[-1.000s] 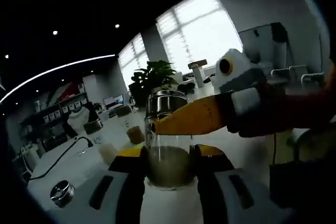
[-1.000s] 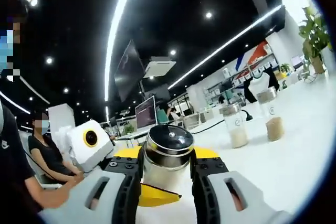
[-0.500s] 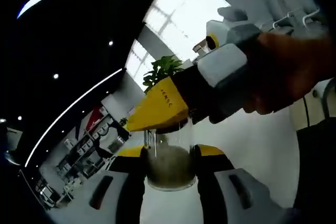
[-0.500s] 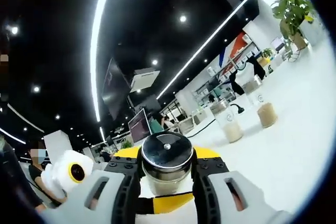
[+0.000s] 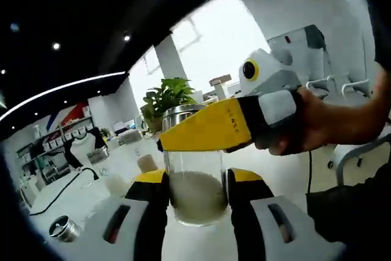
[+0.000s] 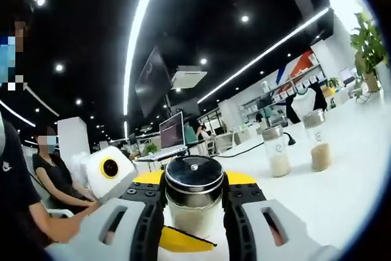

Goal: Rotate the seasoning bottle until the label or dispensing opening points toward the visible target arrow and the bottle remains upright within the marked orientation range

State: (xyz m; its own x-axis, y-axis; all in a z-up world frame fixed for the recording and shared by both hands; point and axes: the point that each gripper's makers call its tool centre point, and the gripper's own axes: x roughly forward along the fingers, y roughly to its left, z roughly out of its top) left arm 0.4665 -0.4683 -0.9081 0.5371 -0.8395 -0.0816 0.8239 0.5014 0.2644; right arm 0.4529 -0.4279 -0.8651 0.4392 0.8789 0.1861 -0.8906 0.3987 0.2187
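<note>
Black padded jaws with yellow tips press on both sides of a clear glass seasoning bottle (image 5: 195, 194), so the left gripper (image 5: 195, 197) holds the lower body, where pale grainy seasoning fills the bottom part. In the right gripper view, the right gripper (image 6: 194, 203) closes its jaws on the bottle's (image 6: 194, 197) upper end, just below the round shiny metal lid (image 6: 194, 175), which faces the camera. In the left gripper view that same right gripper (image 5: 214, 129) comes in from the right, lying crosswise over the top of the bottle, with a person's hand (image 5: 305, 126) wrapped round its handle. The bottle stands upright in the left gripper view, its long axis running bottom to top between the jaws, and both tools grip it at once: one low, one high. Judging from this, any turn has to go around that upright axis, one tool steadying while the other twists. No target arrow or label can be made out, so how far the turn has come cannot be told. Beyond, on a white table (image 6: 342, 194), two more jars (image 6: 278, 154) with pale contents stand well apart from the held bottle. A loose metal lid (image 5: 63, 228) lies on the table at the left, and a leafy plant (image 5: 168, 93) stands by bright windows.
</note>
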